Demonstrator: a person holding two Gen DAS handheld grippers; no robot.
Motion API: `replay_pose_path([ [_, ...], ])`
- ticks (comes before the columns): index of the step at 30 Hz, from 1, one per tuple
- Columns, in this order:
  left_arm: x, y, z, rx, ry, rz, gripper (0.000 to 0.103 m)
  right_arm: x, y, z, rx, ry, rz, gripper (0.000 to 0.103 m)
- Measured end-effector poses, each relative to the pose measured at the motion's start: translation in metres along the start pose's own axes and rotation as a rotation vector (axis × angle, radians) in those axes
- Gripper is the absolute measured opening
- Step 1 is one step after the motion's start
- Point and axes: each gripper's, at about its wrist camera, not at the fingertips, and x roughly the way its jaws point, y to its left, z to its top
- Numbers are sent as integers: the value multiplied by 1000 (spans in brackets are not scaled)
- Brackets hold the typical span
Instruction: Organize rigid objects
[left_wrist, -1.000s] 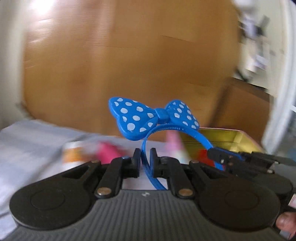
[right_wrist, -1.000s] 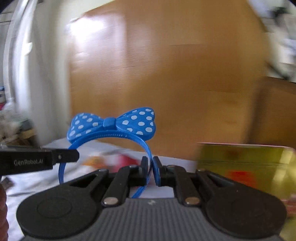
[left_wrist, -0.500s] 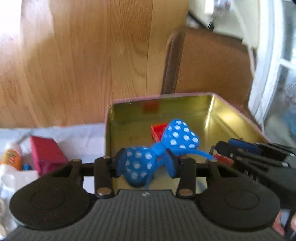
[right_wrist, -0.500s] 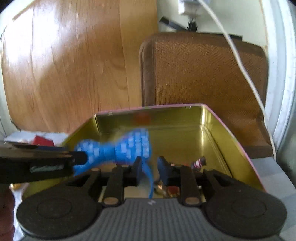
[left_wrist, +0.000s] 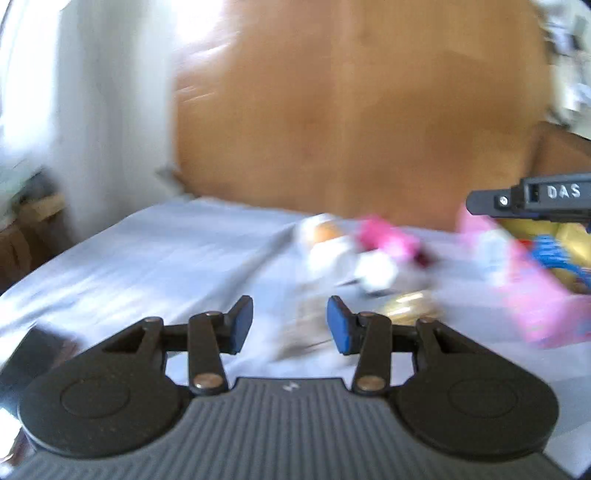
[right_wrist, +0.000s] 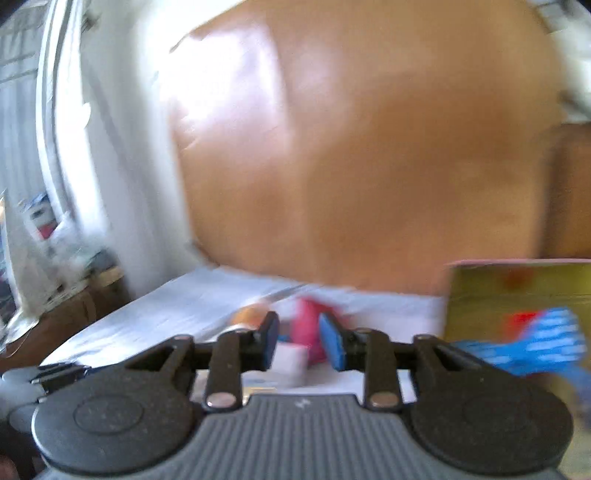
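Observation:
The blue polka-dot bow headband (right_wrist: 532, 347) lies in the gold tin (right_wrist: 517, 288) at the right, blurred; in the left wrist view the headband (left_wrist: 557, 254) shows at the far right inside the pink-rimmed tin (left_wrist: 532, 295). My left gripper (left_wrist: 290, 325) is open over the white cloth with nothing between its blue pads. My right gripper (right_wrist: 297, 341) has its jaws opening and holds nothing; blurred items lie beyond the gap. The right gripper's finger (left_wrist: 532, 197) reaches in from the right edge of the left wrist view.
On the white cloth (left_wrist: 166, 258) lies a blurred cluster: an orange-capped white bottle (left_wrist: 321, 236), a pink box (left_wrist: 388, 240), a white block (left_wrist: 376, 273) and a gold round piece (left_wrist: 410, 310). A wooden panel (left_wrist: 351, 110) stands behind. Clutter sits at the far left (right_wrist: 55, 240).
Both grippers let go of the headband, which now lies in the tin. Both swung left, away from the tin toward the cluster on the cloth, and their jaws stand apart.

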Motion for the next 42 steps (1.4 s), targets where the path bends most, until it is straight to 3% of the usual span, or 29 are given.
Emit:
replay_pose_path([
  [2,8,24,-7,-58,33,20,47,42,28,4,-28,55,36,41],
  [4,13,43,-13,-115,52,16,47,88,53,10,-74,96,3,52],
  [6,12,53,-16,-138,45,14,47,127,64,15,-77,162,-23,56],
  [10,7,66,-16,-150,40,-2,47,193,63,8,-123,306,-122,55],
  [12,4,71,-16,-160,34,-10,47,199,56,4,-114,312,-116,54],
  [15,-13,85,-22,-196,24,-35,47,173,61,8,-100,279,2,53],
  [19,-33,90,-22,-245,11,-113,47,99,73,3,-226,233,182,53],
  [22,-38,82,-24,-238,32,-217,51,42,67,-20,-280,281,294,53],
  [25,-40,65,-31,-238,57,-306,52,-8,53,-54,-284,320,326,52],
  [30,-37,24,-36,-204,127,-433,52,-55,15,-94,-202,295,215,52],
  [34,-43,-4,-38,-115,149,-454,52,-80,-12,-111,-175,270,122,54],
  [37,-50,3,-44,-123,174,-490,52,-97,-20,-117,-168,234,67,55],
  [42,-76,19,-66,-74,211,-522,52,-116,-24,-123,-155,158,62,55],
])
